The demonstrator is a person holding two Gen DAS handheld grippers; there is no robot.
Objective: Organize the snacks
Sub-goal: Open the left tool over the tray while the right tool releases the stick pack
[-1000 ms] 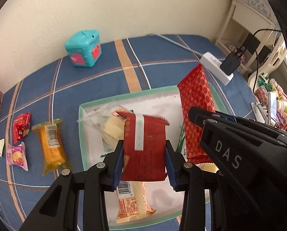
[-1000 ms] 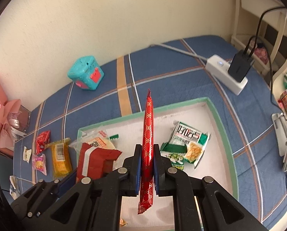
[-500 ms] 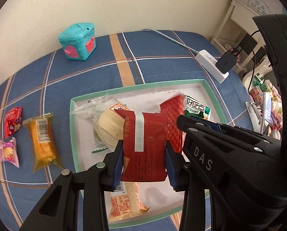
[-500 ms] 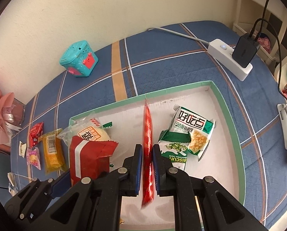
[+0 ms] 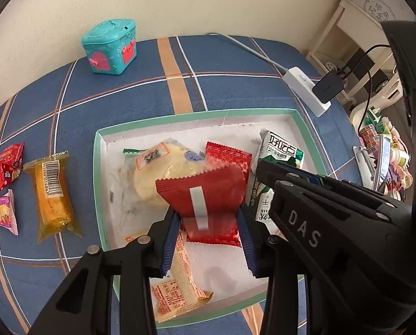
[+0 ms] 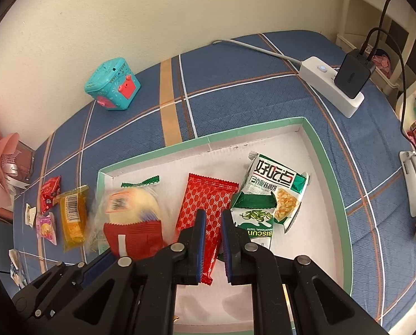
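Observation:
My left gripper (image 5: 208, 237) is shut on a dark red snack packet (image 5: 202, 192) with a white strip, held low over the green-rimmed white tray (image 5: 196, 115). My right gripper (image 6: 213, 243) is open; the patterned red packet (image 6: 205, 203) lies flat in the tray under it, free of the fingers. The tray also holds a clear-wrapped bun (image 6: 129, 206), green biscuit packets (image 6: 275, 187) and an orange-printed packet (image 5: 177, 293). The held packet shows in the right wrist view (image 6: 135, 237).
On the blue plaid cloth left of the tray lie a yellow cake packet (image 5: 51, 195), a small red packet (image 5: 8, 164) and a pink one (image 5: 2, 212). A teal toy box (image 5: 110, 47) stands at the back. A white power strip (image 6: 330, 86) lies back right.
My right gripper has opened and let the patterned red packet drop flat into the tray. My left gripper has lowered and tilted its red packet forward over the bun.

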